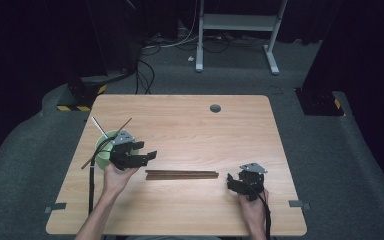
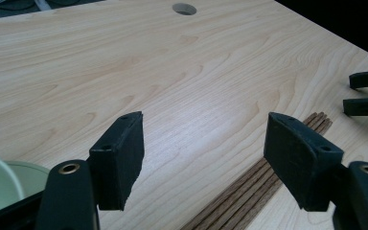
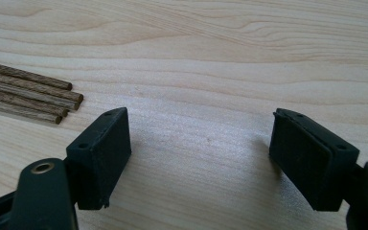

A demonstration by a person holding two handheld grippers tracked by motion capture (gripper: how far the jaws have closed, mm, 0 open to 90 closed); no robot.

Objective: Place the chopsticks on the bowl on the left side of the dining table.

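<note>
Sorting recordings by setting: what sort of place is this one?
Probably a lab or recording studio: a lone wooden table on grey carpet, black curtains around, loose cables on the floor, and a white equipment stand behind.

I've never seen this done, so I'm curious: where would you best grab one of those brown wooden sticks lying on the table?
Probably near an end of the wooden sticks, coming from above with the jaws across the stick. They lie flat, side by side and touching, so the outermost one is easiest to separate.
</note>
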